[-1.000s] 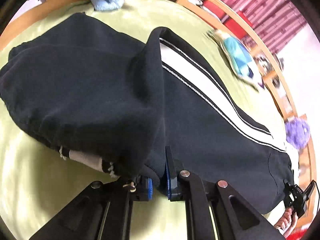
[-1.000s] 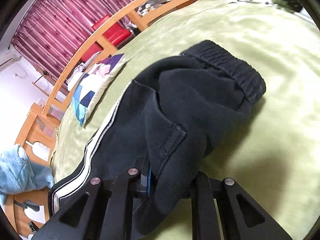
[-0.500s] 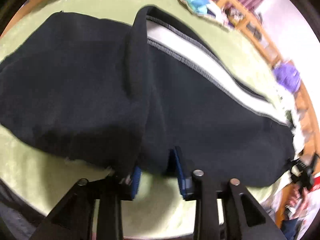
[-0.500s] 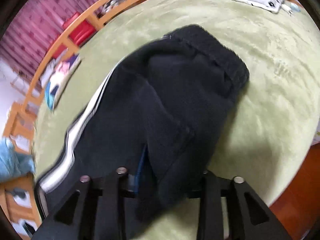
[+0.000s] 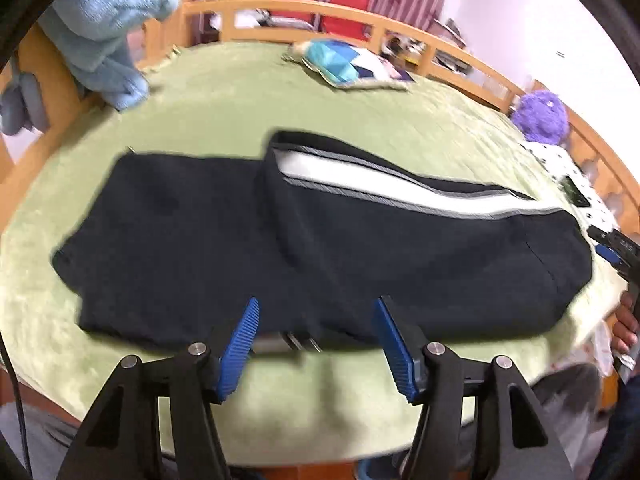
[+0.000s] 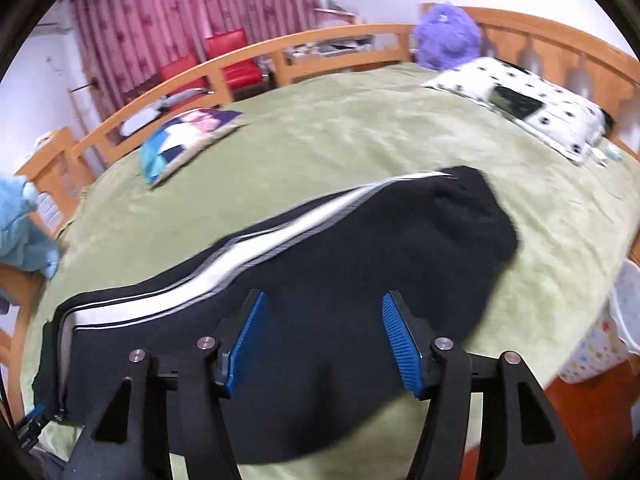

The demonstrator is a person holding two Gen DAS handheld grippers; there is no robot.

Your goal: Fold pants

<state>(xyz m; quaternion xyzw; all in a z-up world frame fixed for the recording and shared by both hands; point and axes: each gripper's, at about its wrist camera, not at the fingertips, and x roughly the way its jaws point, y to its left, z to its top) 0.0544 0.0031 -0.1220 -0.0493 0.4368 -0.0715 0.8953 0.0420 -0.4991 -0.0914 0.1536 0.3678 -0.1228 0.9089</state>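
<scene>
Our left gripper (image 5: 316, 340) hangs just above the near edge of the pants (image 5: 360, 256), blue pads (image 5: 240, 344) spread, nothing between them. Its jaws have just been opening. Our right gripper (image 6: 324, 340) is likewise released, jaws just opened, pads apart over dark cloth but not pressing it.

The pants (image 6: 360, 264) lie folded lengthwise on the green bedspread (image 5: 248, 92), near its front edge, white side stripe (image 5: 384, 184) facing up along the far side. One end is doubled over the rest.

Beyond: a patterned cushion (image 5: 352, 68), a pale blue towel (image 5: 108, 28) over the wooden bed rail (image 5: 360, 16), a purple plush toy (image 6: 448, 36), a spotted pillow (image 6: 532, 100). Frames are blurred.
</scene>
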